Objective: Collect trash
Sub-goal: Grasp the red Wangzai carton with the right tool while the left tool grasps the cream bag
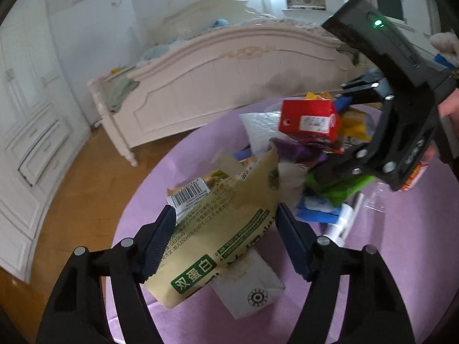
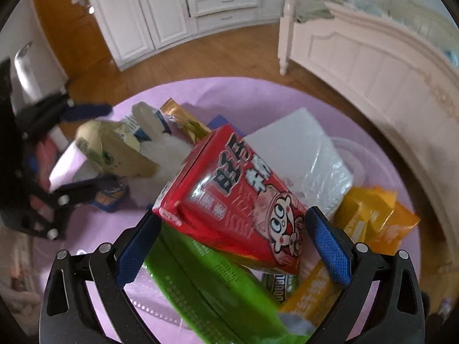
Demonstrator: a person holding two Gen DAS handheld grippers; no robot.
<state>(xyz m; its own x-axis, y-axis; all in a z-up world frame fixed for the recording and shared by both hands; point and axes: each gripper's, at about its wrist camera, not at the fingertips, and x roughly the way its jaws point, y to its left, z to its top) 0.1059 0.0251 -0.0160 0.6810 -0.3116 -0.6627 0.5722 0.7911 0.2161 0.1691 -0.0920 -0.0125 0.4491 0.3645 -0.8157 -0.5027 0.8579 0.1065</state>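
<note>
A pile of trash lies on a round table with a purple cloth [image 1: 416, 258]. My left gripper [image 1: 226, 238] is shut on a tan snack bag [image 1: 218, 223] with green print and holds it above the cloth. My right gripper [image 2: 232, 240] is shut on a red milk carton [image 2: 238, 192] and holds it tilted above a green packet [image 2: 212, 289]. The red carton [image 1: 309, 126] and the right gripper [image 1: 344, 134] also show in the left wrist view; the left gripper [image 2: 89, 149] and the tan bag [image 2: 114, 149] also show in the right wrist view.
Around the pile lie a white padded mailer [image 2: 312, 154], orange packets [image 2: 373, 218], a gold wrapper [image 2: 183, 120], a blue pack [image 1: 315, 215] and a white envelope [image 1: 249, 289]. A white bed footboard [image 1: 229, 86] stands beyond the table, with wooden floor [image 1: 71, 195] and white cabinets [image 2: 172, 8].
</note>
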